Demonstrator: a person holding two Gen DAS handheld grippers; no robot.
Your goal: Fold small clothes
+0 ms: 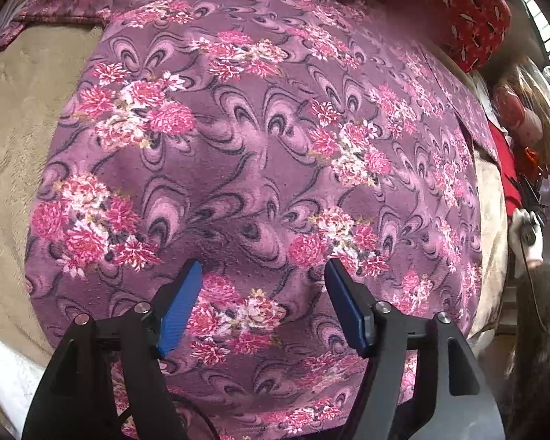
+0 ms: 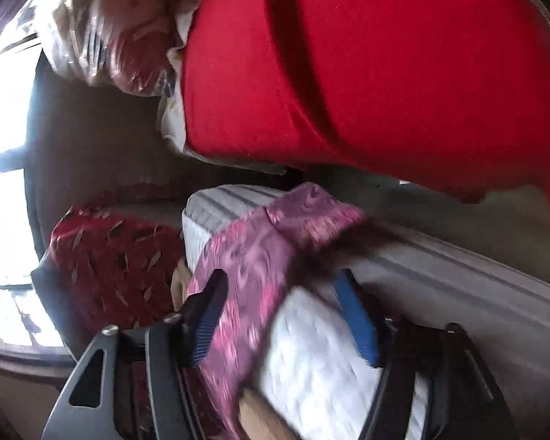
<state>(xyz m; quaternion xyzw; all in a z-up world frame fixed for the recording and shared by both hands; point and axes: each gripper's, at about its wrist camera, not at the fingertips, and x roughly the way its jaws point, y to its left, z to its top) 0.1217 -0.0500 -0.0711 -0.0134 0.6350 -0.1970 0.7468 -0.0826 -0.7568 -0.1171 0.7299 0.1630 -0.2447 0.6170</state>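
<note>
Left gripper (image 1: 263,269): pointed steeply downward, jaws standing apart, blue pads (image 1: 179,308) facing each other with nothing pressed between them. Right gripper (image 2: 280,291): rolled well over to one side, view motion-blurred, jaws apart, pads clear of any grip. In the left wrist view, a gloved hand (image 1: 528,236) with dark sleeve shows at the right edge.

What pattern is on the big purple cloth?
Pink flower bunches and dark swirls on the purple cloth, clearest in the left wrist view.
</note>
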